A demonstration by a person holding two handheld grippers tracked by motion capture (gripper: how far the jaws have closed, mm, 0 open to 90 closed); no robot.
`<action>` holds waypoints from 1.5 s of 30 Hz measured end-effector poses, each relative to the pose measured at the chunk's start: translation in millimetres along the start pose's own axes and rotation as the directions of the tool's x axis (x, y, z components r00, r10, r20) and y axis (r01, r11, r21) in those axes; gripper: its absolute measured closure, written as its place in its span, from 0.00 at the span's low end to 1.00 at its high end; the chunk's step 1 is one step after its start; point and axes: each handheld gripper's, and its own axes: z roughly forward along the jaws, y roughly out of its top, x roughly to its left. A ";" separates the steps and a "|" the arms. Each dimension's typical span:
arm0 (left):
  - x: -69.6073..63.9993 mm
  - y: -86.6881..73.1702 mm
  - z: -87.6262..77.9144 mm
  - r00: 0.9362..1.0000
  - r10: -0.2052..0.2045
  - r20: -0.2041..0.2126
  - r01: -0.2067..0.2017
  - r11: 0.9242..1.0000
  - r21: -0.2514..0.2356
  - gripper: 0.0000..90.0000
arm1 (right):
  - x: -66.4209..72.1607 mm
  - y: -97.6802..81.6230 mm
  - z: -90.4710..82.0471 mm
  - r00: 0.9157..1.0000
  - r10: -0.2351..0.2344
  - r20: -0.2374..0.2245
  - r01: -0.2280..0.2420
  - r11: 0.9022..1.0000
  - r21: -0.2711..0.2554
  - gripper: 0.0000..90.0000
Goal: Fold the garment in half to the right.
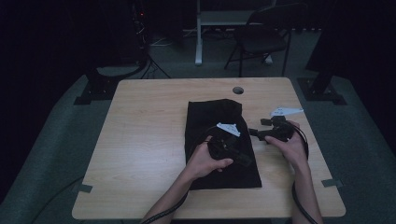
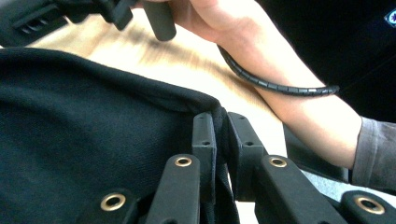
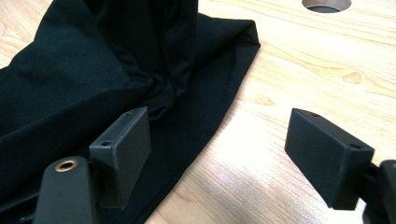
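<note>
A black cloth [image 1: 215, 116] lies folded on the wooden table [image 1: 149, 126], right of the middle. My left gripper [image 1: 244, 159] rests on the cloth's right part. In the left gripper view that gripper [image 2: 223, 122] is shut on a fold at the edge of the cloth [image 2: 93, 121], which is pinched between the two pads. My right gripper [image 1: 258, 127] sits just right of the cloth with its jaws pointing left. In the right gripper view it [image 3: 217, 128] stands open over the cloth's edge [image 3: 93, 60] and bare wood, with nothing gripped.
A round cable hole [image 1: 238, 90] is in the table just beyond the cloth. A folding chair [image 1: 261, 37] and a desk leg stand on the floor behind the table. The person's right forearm [image 2: 299, 102] lies close to my left gripper.
</note>
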 end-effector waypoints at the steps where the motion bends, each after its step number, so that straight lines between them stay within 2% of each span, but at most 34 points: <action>1: 0.2 -0.4 1.6 1.000 0.000 0.003 0.000 1.000 0.002 0.93 | 0.0 0.0 0.0 1.000 -0.001 -0.001 0.001 1.000 -0.001 0.24; 10: 4.6 -2.7 15.7 1.000 -0.021 0.008 0.020 0.999 0.041 0.93 | 0.4 0.4 -1.0 1.000 -0.001 0.003 0.001 1.000 -0.007 0.24; 16: 7.0 -4.0 25.4 0.999 -0.037 -0.008 0.037 0.996 0.084 0.93 | 0.6 0.6 -1.2 1.000 -0.003 0.003 0.003 1.000 -0.010 0.24; 31: 11.8 -13.0 47.7 0.996 -0.068 -0.058 0.077 0.982 0.175 0.90 | 1.0 0.7 -1.5 1.000 -0.004 0.002 0.004 1.000 -0.012 0.24; 33: 12.1 -13.0 47.3 0.997 -0.072 -0.035 0.077 0.982 0.170 0.86 | 1.0 0.7 -1.5 1.000 -0.004 0.002 0.004 1.000 -0.011 0.24; 36: 9.5 -11.7 46.0 0.997 -0.071 -0.004 0.071 0.985 0.156 0.75 | 1.1 0.6 -1.6 1.000 -0.003 0.001 0.003 1.000 -0.011 0.24; 39: 6.4 -10.0 42.7 0.998 -0.067 0.012 0.065 0.989 0.134 0.65 | 1.1 0.6 -1.9 1.000 -0.002 0.002 0.002 1.000 -0.012 0.24; 43: 2.6 -5.9 34.8 0.999 -0.045 -0.008 0.045 0.993 0.112 0.55 | 0.5 0.6 -2.6 1.000 -0.002 0.002 0.002 1.000 -0.015 0.24; 45: 1.1 -3.2 29.1 0.999 -0.020 -0.039 0.024 0.994 0.102 0.53 | 0.4 0.6 -2.7 1.000 -0.001 0.002 0.001 1.000 -0.015 0.24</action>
